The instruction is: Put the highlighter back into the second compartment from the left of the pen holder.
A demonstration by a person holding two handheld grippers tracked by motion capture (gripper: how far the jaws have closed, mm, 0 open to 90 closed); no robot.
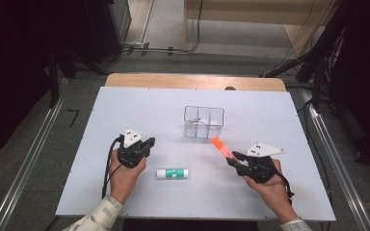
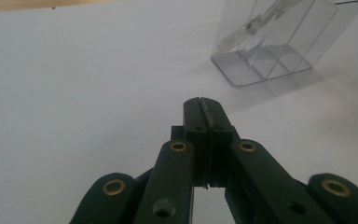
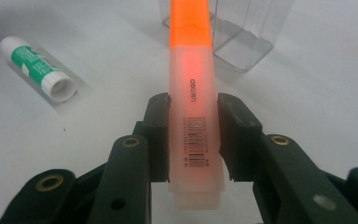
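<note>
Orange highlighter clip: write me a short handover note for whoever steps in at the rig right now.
Right claw: shut on the orange highlighter, gripped near its pale tail end, cap end pointing toward the clear organizer; in the high view it is raised off the white table.
Left claw: shut, holding nothing, low over the table to the left.
Glue stick: lying on its side on the table between the two hands, untouched.
Organizer: upright mid-table, with one clear pen-like item leaning inside.
Done: highlighter picked up.
Left: likely put the highlighter into the organizer, then possibly the glue stick.
</note>
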